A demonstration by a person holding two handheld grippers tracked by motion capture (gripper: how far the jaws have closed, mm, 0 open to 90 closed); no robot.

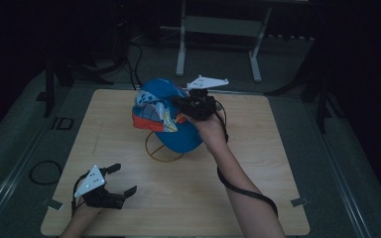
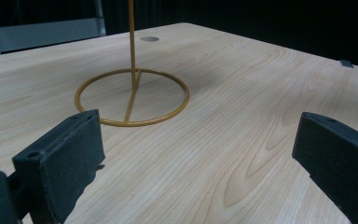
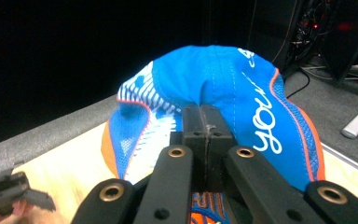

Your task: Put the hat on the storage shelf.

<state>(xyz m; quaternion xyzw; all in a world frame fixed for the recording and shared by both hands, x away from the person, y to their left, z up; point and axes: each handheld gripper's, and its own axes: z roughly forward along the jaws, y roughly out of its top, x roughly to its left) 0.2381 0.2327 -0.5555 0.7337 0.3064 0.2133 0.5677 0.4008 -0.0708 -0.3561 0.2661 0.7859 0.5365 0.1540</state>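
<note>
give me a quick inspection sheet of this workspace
surface: wooden table, pale, bare in front
job's things: blue cap held above the gold wire stand, whose ring base rests on the table with an upright rod
clutter: nothing seen
grippers: right claw shut on the cap fabric; left claw open, holding nothing, low near the table's front left
cables: black cable trails along the right forearm; cable loop on the floor at left
surroundings: dark room, grey metal frame behind the table

Blue cap (image 1: 171,116) — orange-trimmed, white lettering — crumpled, held above the yellow wire stand (image 1: 162,147).
</note>
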